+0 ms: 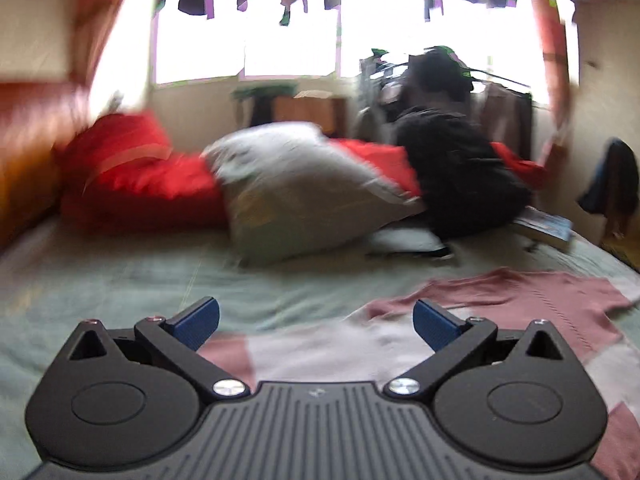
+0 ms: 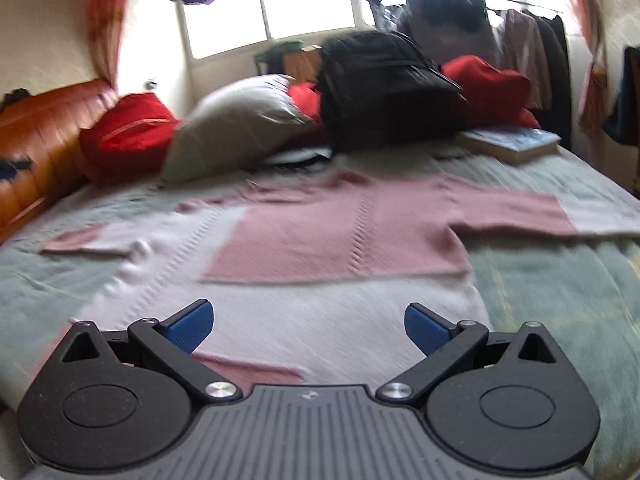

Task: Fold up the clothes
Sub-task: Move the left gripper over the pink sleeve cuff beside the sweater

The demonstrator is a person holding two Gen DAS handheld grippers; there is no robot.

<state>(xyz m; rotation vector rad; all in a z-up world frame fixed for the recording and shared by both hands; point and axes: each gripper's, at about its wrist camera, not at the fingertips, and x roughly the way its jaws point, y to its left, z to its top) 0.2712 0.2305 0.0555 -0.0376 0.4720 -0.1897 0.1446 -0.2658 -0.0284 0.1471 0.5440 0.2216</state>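
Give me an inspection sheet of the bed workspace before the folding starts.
Surface: bed with green cover, mostly flat.
Job's things: pink and white sweater spread flat, sleeves out.
Clutter: grey pillow, red cushions, black bag, book at the far end.
Grippers: left hand-held gripper open, empty; right hand-held gripper open, empty, over the sweater's hem.
Cables: nothing seen.
Surroundings: bright window, hanging clothes, wooden headboard.
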